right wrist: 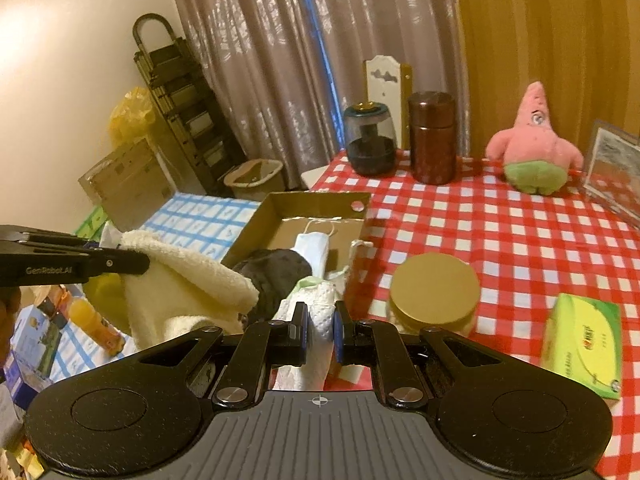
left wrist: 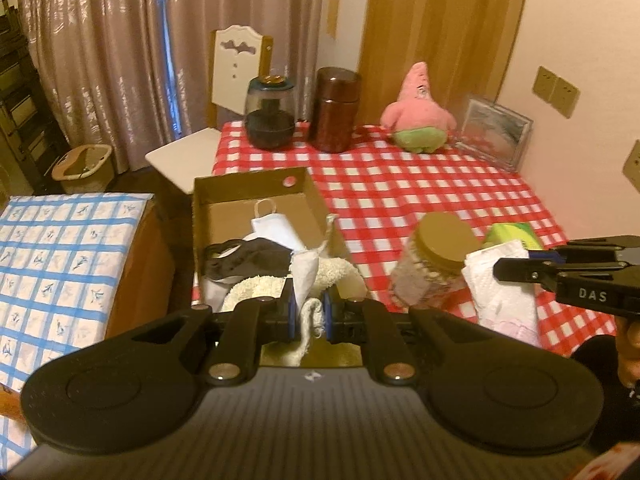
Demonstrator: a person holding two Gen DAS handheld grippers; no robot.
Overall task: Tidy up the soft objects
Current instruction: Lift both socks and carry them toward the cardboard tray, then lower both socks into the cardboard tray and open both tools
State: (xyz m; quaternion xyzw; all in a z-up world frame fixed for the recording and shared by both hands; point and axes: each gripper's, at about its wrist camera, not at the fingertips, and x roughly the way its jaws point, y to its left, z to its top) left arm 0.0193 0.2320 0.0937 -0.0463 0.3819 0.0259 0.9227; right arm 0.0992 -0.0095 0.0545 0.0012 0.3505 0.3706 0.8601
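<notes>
Cream towel [right wrist: 180, 276] beside cardboard box [right wrist: 256, 232] rim

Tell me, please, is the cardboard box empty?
No. The cardboard box already holds a white face mask and a black cloth.

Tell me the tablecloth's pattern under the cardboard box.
Red-and-white checks on the tablecloth, seen best from the right wrist.

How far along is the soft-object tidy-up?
Done: white mask and black cloth lie in the cardboard box. In hand: left gripper holds the cream towel, right gripper a paper towel. Left: pink plush on the table.
</notes>
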